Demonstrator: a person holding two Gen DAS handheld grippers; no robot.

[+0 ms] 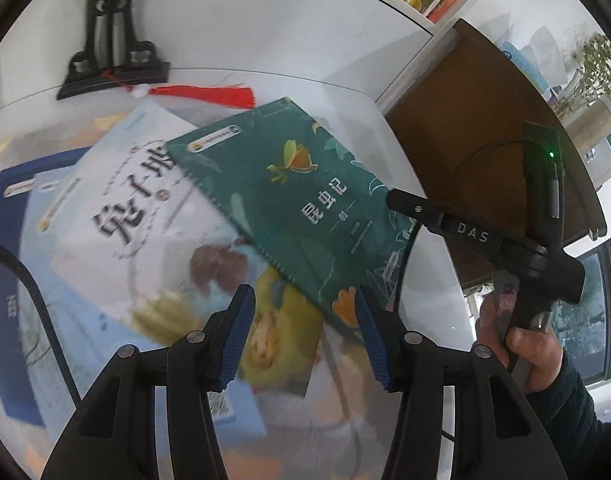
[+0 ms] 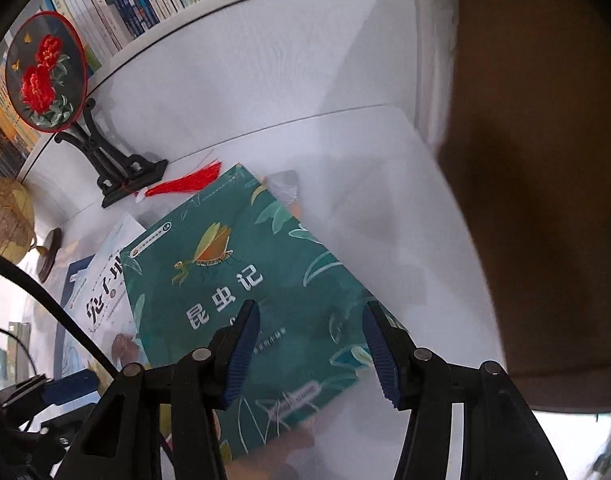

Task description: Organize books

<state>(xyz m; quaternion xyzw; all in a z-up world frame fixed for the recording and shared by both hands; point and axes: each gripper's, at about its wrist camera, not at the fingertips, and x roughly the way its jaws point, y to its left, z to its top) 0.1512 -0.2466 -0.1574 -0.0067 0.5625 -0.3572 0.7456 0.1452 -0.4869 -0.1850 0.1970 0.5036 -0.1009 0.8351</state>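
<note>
Lying tilted atop a loose pile of books on the white shelf surface [image 2: 345, 152], the green book [image 2: 241, 304] sits below both sets of tongs: left gripper [image 1: 305, 332] and right gripper [image 2: 311, 354] hang over it, jaws parted and empty. Only the left view shows a hand [image 1: 533, 356] gripping the right tool; only the right view shows the round embroidered fan [image 2: 45, 72]. An insect decorates the book's cover.

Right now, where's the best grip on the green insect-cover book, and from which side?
Take the green insect-cover book by its near right corner, which overhangs the white picture book beneath it, leaving room under the cover. Come in from the near side with the right hand-held gripper, one pad above and one below. A judgement only; the views are blurred.
</note>
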